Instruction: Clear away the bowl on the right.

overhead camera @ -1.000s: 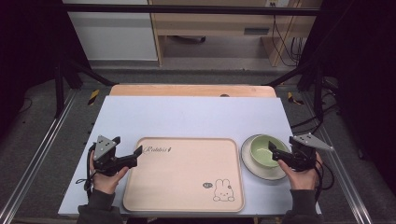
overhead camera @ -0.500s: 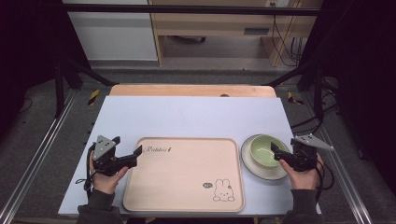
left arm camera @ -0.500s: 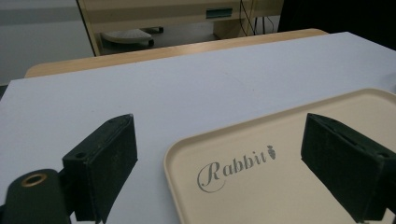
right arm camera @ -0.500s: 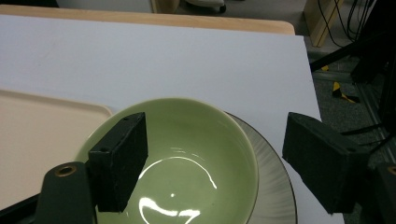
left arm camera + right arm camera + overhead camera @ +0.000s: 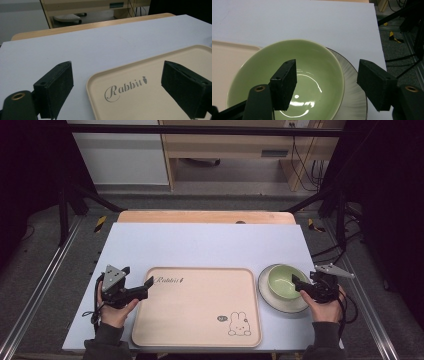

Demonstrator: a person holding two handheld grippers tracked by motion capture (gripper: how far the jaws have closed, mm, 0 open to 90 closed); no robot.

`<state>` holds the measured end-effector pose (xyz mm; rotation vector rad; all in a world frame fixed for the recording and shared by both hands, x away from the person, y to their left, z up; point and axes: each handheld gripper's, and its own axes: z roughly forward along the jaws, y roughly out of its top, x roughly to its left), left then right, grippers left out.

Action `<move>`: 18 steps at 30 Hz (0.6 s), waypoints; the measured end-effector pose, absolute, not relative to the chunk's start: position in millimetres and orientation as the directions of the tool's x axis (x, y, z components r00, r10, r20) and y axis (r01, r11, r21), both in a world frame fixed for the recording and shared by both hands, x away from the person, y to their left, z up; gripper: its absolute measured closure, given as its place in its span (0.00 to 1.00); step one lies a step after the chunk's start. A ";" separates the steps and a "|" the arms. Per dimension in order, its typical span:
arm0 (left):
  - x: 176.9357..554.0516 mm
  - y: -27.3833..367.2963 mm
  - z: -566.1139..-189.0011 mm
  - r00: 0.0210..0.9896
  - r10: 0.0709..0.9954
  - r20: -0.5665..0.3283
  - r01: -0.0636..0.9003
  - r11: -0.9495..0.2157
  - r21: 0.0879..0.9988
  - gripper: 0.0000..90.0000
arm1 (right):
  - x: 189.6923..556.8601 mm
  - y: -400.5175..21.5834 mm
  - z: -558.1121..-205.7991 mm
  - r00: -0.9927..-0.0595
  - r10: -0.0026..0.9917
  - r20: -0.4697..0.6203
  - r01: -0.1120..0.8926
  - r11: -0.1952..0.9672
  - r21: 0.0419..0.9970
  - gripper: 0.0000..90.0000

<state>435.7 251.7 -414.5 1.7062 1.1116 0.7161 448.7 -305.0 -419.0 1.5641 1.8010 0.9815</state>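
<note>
A pale green bowl sits on a ribbed white plate, right of a beige rabbit-print tray. My right gripper straddles the bowl's right rim, one jaw inside the bowl and the other outside over the plate. Its jaws have just been closing with the rim between them, and a gap still shows beside the outer pad. My left gripper stands open over the tray's near-left corner, one jaw over the tray and one over the table.
The tray and plate lie on a light blue-grey tabletop with a wooden strip along its far edge. Black frame legs and cables stand off both sides of the table.
The right hand has shifted slightly at the bowl's right rim. The left hand and the tray have stayed put.
</note>
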 end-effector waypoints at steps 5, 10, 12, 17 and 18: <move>435.9 251.5 -414.5 0.418 0.908 -0.019 0.358 -0.146 0.922 0.11 | 451.5 -307.0 -422.2 -0.170 0.984 0.059 0.598 0.055 0.799 0.40; 435.9 251.5 -414.4 0.419 0.908 -0.019 0.357 -0.145 0.923 0.11 | 454.5 -307.2 -424.1 -0.163 0.985 0.063 0.610 0.050 0.791 0.43; 435.9 251.5 -414.4 0.418 0.908 -0.020 0.358 -0.145 0.923 0.11 | 455.1 -307.5 -424.9 -0.165 0.984 0.064 0.621 0.053 0.782 0.45; 435.9 251.1 -414.3 0.422 0.906 -0.016 0.356 -0.149 0.923 0.12 | 456.8 -309.3 -427.4 -0.172 0.982 0.081 0.634 0.048 0.772 0.50; 435.9 251.2 -414.5 0.422 0.906 -0.015 0.357 -0.151 0.922 0.12 | 456.8 -309.3 -427.4 -0.172 0.982 0.081 0.634 0.048 0.772 0.50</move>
